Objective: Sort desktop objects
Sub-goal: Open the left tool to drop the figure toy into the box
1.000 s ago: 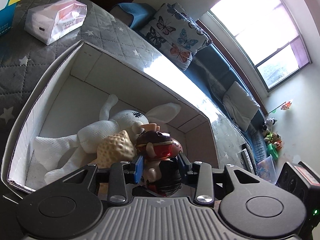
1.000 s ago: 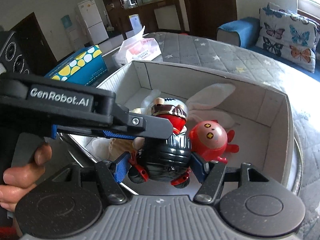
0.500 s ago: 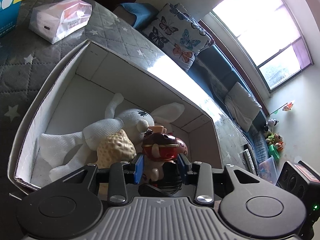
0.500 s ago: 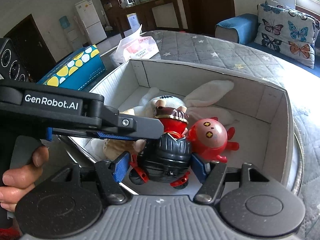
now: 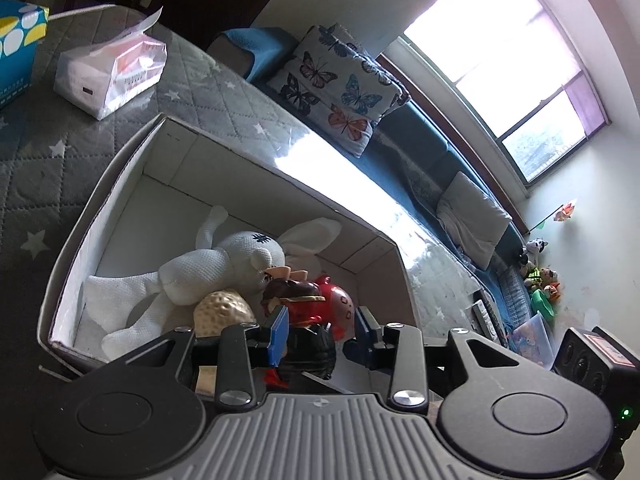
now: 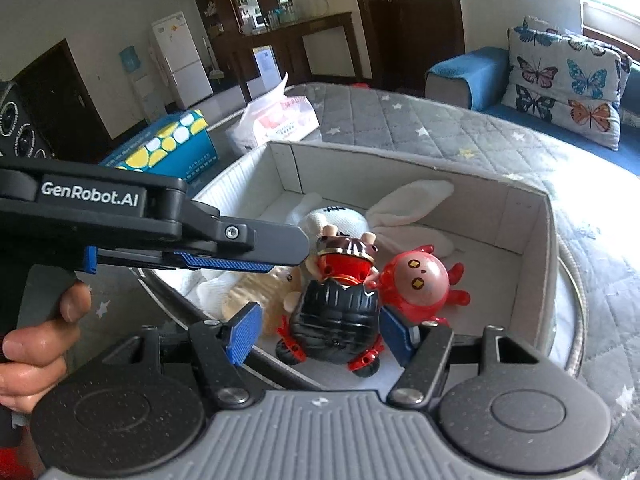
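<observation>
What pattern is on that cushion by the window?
Colourful butterflies on the white cushion, clearest in the right wrist view.

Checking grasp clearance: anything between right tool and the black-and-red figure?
Nothing visible: the black-and-red figure sits between the pads of the right tool. The left tool reaches over its head from the side, not between.

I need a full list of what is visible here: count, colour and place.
storage box: 1, white, on quilt
plush rabbit: 1, white, in box
bumpy toy: 1, beige, in box
round figure: 1, red, in box
armoured figure: 1, black-red, between gripper pads
tissue pack: 1, white-pink, behind box
carton: 1, blue-yellow, beside tissue pack
butterfly cushion: 1, white, on sofa
left gripper, right gripper: black, blue pads, at box
hand: 1, holding left gripper's handle
</observation>
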### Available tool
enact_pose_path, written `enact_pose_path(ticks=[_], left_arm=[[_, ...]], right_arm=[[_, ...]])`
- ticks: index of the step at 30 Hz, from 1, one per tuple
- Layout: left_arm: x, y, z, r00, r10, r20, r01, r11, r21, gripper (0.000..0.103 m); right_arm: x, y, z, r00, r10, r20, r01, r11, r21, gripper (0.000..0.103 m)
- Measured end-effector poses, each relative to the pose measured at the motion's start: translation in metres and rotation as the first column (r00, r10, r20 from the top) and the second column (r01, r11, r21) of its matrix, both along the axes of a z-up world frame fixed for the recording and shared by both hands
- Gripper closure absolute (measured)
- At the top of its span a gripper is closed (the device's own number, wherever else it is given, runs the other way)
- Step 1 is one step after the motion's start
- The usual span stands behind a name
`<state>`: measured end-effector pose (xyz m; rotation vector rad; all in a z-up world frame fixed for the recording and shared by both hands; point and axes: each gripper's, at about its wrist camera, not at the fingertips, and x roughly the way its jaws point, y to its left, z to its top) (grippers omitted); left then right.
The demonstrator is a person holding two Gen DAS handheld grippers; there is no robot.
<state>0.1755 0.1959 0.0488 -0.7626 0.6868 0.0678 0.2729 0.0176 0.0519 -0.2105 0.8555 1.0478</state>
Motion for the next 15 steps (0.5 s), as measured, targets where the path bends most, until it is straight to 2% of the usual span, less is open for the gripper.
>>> enact_pose_path(ticks=[15], left_arm=[[-0.037, -0.038, 0.013, 0.998, -0.058, 0.031, 0.056, 0.996, 0.064, 0.065]], right_arm=[[-0.05, -0.055, 0.028, 0.991, -0.071, 0.109, 0.063, 0.995, 0.076, 0.035]])
